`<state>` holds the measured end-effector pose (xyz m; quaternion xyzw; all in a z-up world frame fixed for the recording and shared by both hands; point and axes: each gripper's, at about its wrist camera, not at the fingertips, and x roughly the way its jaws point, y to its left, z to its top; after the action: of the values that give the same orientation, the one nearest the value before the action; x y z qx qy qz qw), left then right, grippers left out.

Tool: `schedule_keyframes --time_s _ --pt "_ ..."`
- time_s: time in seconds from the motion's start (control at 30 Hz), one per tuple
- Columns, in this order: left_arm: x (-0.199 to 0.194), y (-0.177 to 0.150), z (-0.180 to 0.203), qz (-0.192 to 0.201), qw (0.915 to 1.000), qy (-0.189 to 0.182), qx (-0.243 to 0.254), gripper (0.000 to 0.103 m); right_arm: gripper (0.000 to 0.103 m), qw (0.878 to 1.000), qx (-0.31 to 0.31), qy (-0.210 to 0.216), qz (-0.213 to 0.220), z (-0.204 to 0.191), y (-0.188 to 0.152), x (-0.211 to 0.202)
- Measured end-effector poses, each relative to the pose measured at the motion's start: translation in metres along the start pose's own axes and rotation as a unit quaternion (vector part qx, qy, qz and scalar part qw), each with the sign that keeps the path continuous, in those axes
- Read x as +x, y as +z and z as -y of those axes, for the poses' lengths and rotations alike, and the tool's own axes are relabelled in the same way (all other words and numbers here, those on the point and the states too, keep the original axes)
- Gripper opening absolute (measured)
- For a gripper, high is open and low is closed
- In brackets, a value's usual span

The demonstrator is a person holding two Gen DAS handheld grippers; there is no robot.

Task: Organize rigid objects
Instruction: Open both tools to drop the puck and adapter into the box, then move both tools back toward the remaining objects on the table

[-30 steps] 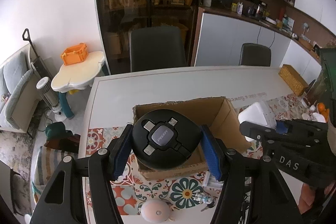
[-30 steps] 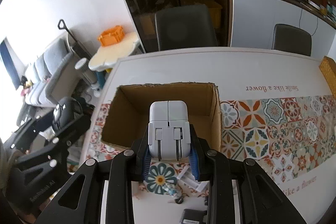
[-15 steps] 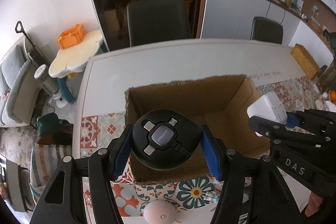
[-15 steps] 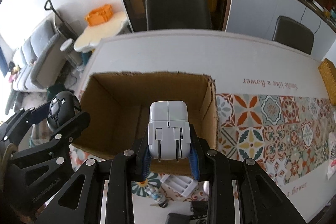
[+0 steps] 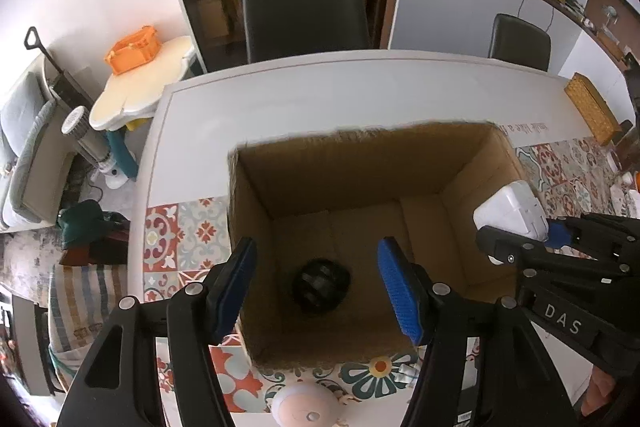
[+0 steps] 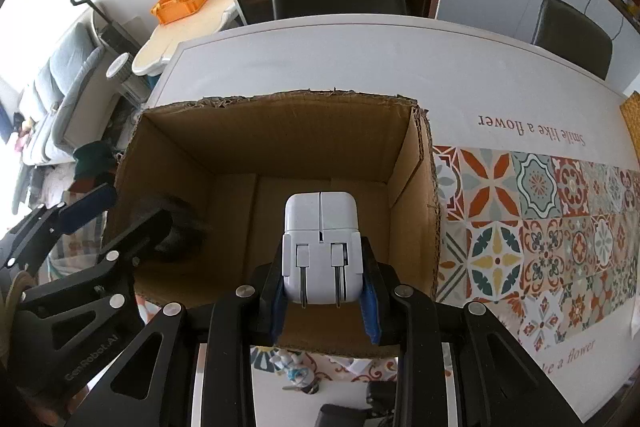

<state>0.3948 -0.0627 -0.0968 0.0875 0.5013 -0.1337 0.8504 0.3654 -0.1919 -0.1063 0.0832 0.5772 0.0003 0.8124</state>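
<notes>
Black round charger in cardboard box, below spread left jaws; white adapter clamped in right jaws.

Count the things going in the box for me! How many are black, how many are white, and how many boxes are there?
Black: 1, the round black gadget lying inside the box.
White: 1, the white charger held in the right tool.
Brown: 1, the cardboard box.
Total: 3.

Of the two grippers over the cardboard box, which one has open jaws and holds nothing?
The left gripper: its jaws stand apart, empty, above the black round device in the cardboard box. The right gripper is shut on the white charger.
</notes>
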Motion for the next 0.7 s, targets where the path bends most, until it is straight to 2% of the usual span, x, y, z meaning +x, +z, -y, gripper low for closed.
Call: schedule_keyframes --time_s 0.17,0.23,0.27,0.37,0.47,0.7 --pt "-0.013 -0.004 -0.011 0.019 0.9993 0.026 -0.019 0.071 0.03 1.0 0.001 0.005 -0.001 -0.001 0.002 0.003" --pt "-0.019 -0.006 -0.015 0.028 0.9988 0.032 -0.026 0.082 0.03 1.0 0.001 0.007 -0.001 -0.001 0.003 0.003" --pt "-0.023 -0.008 -0.018 0.034 0.9984 0.035 -0.029 0.084 0.032 1.0 0.001 0.008 0.001 -0.002 0.003 0.003" --pt "-0.034 -0.013 -0.024 0.049 0.9974 0.041 -0.033 0.086 0.057 1.0 0.001 0.004 0.014 -0.004 0.002 -0.003" --pt "-0.045 -0.018 -0.027 0.06 0.9967 0.042 -0.035 0.087 0.059 0.999 -0.001 -0.013 0.03 -0.007 -0.001 -0.014" --pt "-0.073 -0.033 -0.031 0.086 0.9947 0.035 -0.045 0.097 0.063 0.998 0.0 -0.017 0.061 -0.014 -0.019 -0.045"
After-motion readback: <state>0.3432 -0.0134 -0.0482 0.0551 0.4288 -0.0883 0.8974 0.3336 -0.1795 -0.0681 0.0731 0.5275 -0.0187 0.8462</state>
